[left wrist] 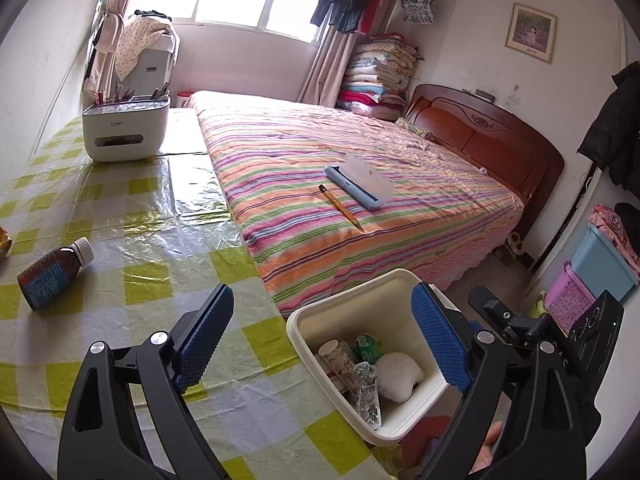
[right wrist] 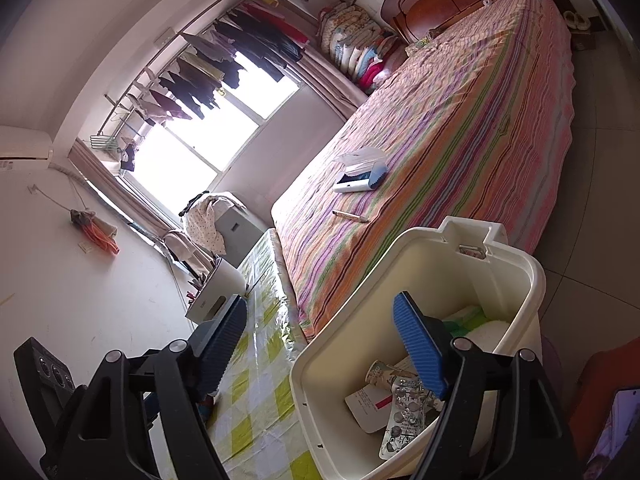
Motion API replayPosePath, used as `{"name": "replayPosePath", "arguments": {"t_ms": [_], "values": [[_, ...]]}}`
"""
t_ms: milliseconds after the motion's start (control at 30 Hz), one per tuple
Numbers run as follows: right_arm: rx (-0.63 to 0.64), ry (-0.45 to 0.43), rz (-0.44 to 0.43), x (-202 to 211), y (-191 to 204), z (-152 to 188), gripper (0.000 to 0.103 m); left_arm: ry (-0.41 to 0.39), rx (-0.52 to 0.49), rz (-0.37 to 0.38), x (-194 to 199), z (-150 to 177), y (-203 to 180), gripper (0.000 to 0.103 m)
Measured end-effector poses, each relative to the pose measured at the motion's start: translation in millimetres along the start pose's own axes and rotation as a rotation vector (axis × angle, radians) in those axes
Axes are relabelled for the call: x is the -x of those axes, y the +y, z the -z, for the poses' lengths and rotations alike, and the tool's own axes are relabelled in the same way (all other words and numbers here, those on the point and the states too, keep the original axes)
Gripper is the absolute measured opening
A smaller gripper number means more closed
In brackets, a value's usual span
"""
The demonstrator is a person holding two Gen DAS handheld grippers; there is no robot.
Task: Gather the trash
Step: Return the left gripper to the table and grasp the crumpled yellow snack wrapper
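Both of the person's tools hang over the near edge of the table (left wrist: 160, 216), which wears a yellow-green checked cloth under clear plastic. The left hand-held gripper (left wrist: 324, 340) has its blue pads spread wide with nothing between them; one pad sits over the cloth, the other over the mouth of the cream trash bin (left wrist: 348, 292), which stands just beside the table's edge, between it and the striped bed (left wrist: 360, 184). The right hand-held gripper (right wrist: 324, 348) is also spread apart and empty, one pad above the table, the other above the bin (right wrist: 532, 280). Inside the bin lie a patterned paper cup (left wrist: 338, 356), a silver blister pack (left wrist: 366, 392), something green and crumpled (left wrist: 366, 346) and a white wad (left wrist: 400, 374); the right wrist view also shows a white card with a red mark (right wrist: 370, 402) under the blister pack (right wrist: 404, 416). A brown medicine bottle (left wrist: 54, 274) with a white cap lies on its side on the table, well apart from the bin. At the far end of the table stands a white organiser box (left wrist: 124, 130) with pens sticking up. On the bed a pencil (left wrist: 340, 207) lies just beside an open pale-blue case (left wrist: 360, 186).
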State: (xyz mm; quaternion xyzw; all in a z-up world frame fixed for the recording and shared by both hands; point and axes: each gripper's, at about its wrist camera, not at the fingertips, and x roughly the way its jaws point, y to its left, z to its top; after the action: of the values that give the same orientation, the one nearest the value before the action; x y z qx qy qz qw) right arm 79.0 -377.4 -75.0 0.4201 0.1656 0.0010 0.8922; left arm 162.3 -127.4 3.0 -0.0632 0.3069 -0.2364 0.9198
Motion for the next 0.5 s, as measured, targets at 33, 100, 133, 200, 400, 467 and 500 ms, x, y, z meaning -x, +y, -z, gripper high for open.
{"name": "replayPosePath", "arguments": {"t_ms": [33,100,133,200,400,467,500], "values": [[0.005,0.004,-0.004,-0.9,1.9,0.3,0.075,-0.005,0.007,-0.007,2.9,-0.7,4.3,0.090],[0.015,0.012,-0.006,-2.8,4.9,2.4,0.075,-0.016,0.026,-0.015,9.6,-2.3,16.7,0.090],[0.018,0.016,-0.012,-3.6,6.7,3.7,0.076,-0.021,0.037,-0.022,12.8,-3.2,23.7,0.091],[0.027,0.025,-0.017,-5.5,10.8,6.7,0.076,-0.031,0.064,-0.045,19.5,-3.9,39.0,0.091],[0.068,0.056,-0.027,-14.2,30.1,19.2,0.076,-0.063,0.145,-0.136,38.9,-5.8,94.8,0.091],[0.084,0.064,-0.031,-16.5,36.4,23.9,0.076,-0.070,0.173,-0.173,45.8,-5.4,116.6,0.091],[0.094,0.070,-0.032,-17.4,39.6,26.2,0.076,-0.076,0.191,-0.191,49.9,-5.4,128.1,0.091]]}}
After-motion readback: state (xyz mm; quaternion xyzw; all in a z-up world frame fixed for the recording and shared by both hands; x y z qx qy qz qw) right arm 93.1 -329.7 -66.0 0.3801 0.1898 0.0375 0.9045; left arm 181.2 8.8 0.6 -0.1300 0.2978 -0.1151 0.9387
